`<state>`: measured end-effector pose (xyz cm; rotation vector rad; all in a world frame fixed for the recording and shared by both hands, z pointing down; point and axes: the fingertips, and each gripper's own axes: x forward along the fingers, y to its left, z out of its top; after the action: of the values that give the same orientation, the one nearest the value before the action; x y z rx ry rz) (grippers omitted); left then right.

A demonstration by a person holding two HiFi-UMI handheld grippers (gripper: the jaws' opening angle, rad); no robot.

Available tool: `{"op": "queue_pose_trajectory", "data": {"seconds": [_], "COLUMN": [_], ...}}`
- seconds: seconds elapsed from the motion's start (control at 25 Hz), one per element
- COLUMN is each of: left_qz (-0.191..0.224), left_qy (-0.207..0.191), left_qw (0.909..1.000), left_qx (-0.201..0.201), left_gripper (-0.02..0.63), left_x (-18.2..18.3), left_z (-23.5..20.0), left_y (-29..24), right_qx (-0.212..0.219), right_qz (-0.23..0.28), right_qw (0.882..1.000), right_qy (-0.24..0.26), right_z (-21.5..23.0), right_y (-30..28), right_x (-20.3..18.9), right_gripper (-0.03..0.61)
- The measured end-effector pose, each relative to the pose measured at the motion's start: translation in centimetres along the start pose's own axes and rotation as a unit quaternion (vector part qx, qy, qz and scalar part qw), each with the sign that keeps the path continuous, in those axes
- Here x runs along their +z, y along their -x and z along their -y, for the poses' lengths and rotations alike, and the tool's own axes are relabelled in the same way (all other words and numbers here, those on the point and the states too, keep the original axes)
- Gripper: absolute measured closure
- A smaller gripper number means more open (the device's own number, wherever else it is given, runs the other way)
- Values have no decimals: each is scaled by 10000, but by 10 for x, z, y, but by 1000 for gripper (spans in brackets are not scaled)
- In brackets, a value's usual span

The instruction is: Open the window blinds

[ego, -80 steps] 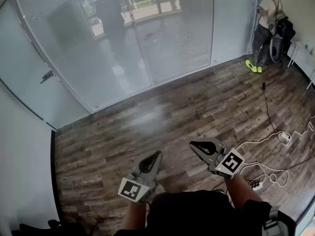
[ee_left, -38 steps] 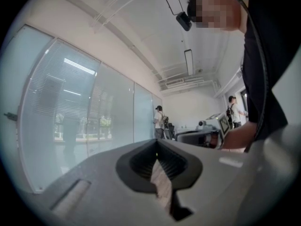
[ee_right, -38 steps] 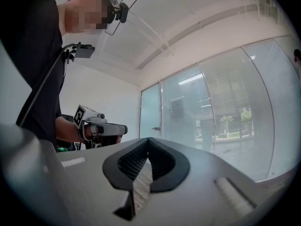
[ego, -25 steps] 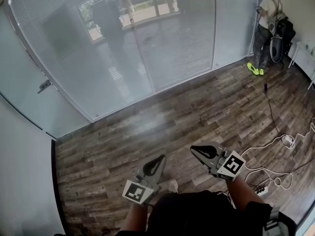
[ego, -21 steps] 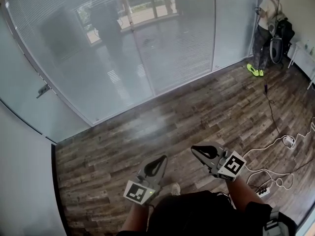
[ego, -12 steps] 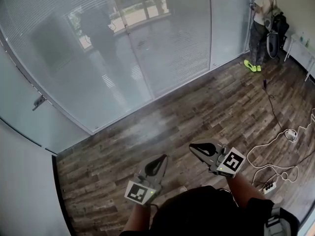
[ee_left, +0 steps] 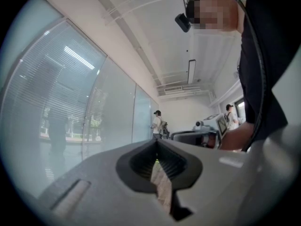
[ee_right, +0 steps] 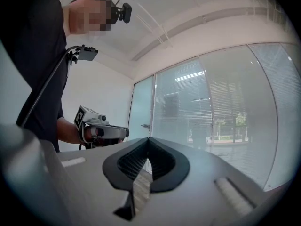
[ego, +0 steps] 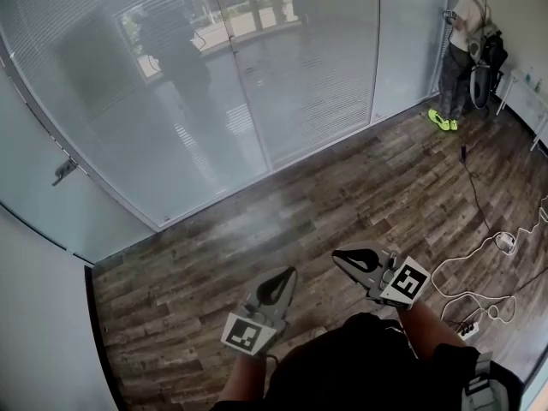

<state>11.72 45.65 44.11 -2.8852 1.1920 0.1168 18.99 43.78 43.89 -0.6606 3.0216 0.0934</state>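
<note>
Window blinds (ego: 308, 67) are hanging closed behind the glass wall (ego: 171, 152) along the far side of the room. Their slats are covering the panes from left to right, well apart from both grippers. The left gripper (ego: 285, 274) is pointing level toward them over the wooden floor (ego: 282, 212), its jaws pressed together with nothing between them. The right gripper (ego: 338, 259), just to its right, is likewise staying closed and empty.

Compared with a few seconds ago, the foot of the glass at the left is sitting lower in the head view, nearer the grippers. The door handle (ego: 62, 171) at the far left is also showing lower and closer to the left edge. The grippers are keeping the same side-by-side pose, jaws unchanged. A person (ego: 467, 37) is still standing at the far right by the end of the blinds, and cables (ego: 479, 285) are lying on the floor at the near right.
</note>
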Motion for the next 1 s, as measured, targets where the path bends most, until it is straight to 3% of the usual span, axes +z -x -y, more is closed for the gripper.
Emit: {"op": "queue_pose_trajectory", "data": {"seconds": [0.4,0.56,1.0], "left_qz": [-276,-460,-394], "left_qy": [83,-149,-201], "left_qw": [9994,9981,9953], "left_qx": [186,370,864], "left_gripper": [609,609,609], "left_x": [-15,-20,-14], "left_z": [-25,-46,-126], "left_y": [-4,-17,-90], "right_qx": [45,62,800], "right_qz": [75,303,66], "right_qw": [9996,9993,9967], "right_qy": [-270,-204,-150], "right_z": [22,54,137], "right_y": [-21,-38,-93], "right_x": [-13,-11,-23], "right_gripper": [572,572,572]}}
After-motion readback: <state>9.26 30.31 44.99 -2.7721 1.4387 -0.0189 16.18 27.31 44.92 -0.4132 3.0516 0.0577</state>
